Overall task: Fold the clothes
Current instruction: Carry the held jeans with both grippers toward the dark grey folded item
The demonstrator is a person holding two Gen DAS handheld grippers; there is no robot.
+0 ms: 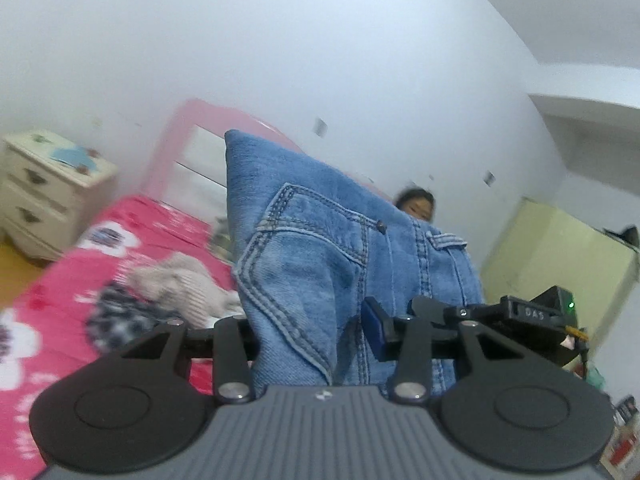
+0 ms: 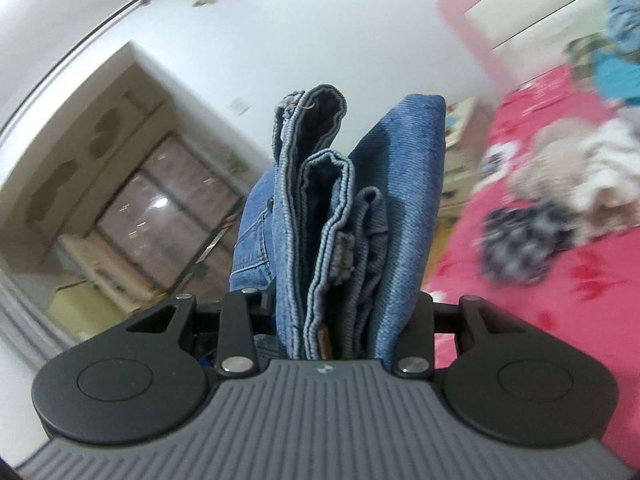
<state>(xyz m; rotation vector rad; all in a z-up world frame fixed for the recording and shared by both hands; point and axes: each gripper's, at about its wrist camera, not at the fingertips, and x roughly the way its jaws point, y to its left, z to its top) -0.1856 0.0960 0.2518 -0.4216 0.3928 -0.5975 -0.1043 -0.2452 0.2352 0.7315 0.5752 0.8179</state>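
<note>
Above the pink bed (image 1: 132, 236), you hold the folded jeans (image 2: 360, 216) aloft, left gripper (image 1: 316, 336) and right gripper (image 2: 340, 320) each clamped on them, presumably so the layers stay together.

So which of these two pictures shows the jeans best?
The left wrist view: the jeans show their broad face there, with pocket, seams and rivet. The right wrist view shows the jeans only edge-on, as stacked folded layers and hems.
</note>
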